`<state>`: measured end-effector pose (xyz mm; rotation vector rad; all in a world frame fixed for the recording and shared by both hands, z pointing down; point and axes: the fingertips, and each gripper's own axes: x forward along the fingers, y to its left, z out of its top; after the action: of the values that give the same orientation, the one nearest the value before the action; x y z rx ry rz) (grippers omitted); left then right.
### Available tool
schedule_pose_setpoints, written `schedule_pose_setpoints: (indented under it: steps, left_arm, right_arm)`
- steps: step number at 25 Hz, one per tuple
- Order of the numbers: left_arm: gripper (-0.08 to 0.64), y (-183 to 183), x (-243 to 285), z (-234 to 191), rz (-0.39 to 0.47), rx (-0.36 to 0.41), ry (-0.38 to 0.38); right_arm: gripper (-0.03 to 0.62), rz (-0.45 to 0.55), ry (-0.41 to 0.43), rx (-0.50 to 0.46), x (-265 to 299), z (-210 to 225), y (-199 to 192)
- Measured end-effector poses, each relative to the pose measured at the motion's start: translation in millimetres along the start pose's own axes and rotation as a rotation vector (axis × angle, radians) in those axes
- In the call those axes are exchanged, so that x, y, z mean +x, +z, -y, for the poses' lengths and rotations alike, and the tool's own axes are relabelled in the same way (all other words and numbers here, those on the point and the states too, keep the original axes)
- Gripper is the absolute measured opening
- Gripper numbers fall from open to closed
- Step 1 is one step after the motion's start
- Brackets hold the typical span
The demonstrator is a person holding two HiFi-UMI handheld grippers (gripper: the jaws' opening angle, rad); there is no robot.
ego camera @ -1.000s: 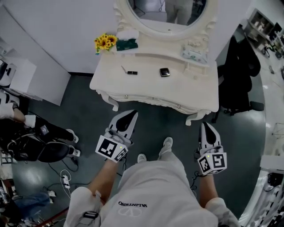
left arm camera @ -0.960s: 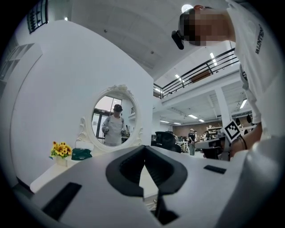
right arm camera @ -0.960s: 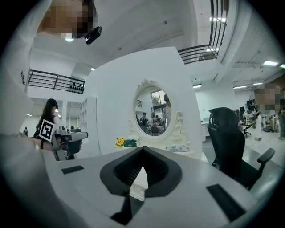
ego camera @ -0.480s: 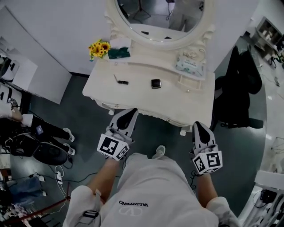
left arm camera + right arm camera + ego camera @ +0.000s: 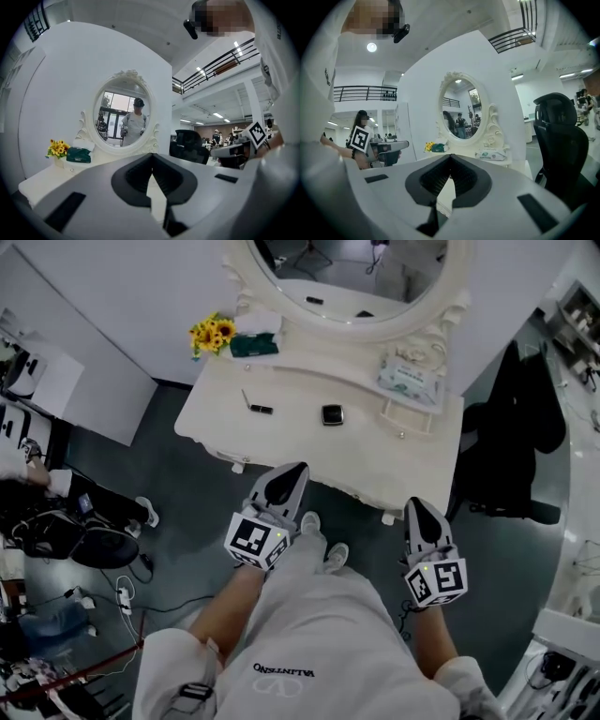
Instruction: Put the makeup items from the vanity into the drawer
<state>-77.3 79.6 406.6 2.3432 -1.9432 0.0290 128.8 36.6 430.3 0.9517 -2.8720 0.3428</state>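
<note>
Makeup items, a black compact (image 5: pixel 332 414) and a slim stick (image 5: pixel 255 406), lie mid-worktop (image 5: pixel 291 432); left gripper (image 5: pixel 296 470) and right gripper (image 5: pixel 415 504), both clenched on nothing, sit just off its front edge, so probably unclench one and pull the drawer first.

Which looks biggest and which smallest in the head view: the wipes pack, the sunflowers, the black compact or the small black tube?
Largest to smallest:
1. wipes pack
2. sunflowers
3. black compact
4. small black tube

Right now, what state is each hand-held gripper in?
Left hand-held gripper: closed, holding nothing.
Right hand-held gripper: closed, holding nothing.
</note>
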Motion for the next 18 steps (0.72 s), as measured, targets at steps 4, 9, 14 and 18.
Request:
schedule_pose_setpoints:
  steps: [4, 9, 14, 18]
  left_arm:
    - [0.003, -13, 24, -8, -0.029, -0.005, 0.002]
    - [0.003, -35, 59, -27, -0.094, -0.038, 0.012]
    - [0.003, -61, 92, -49, -0.159, -0.089, 0.032]
    - [0.050, -83, 113, -63, -0.212, -0.129, 0.027]
  right_arm:
    - [0.011, -0.013, -0.006, 0.004, 11, 3, 2]
    - [0.012, -0.017, -0.014, -0.005, 39, 4, 7]
    - [0.012, -0.053, -0.032, -0.019, 77, 7, 3]
    - [0.012, -0.099, -0.030, -0.033, 118, 7, -9]
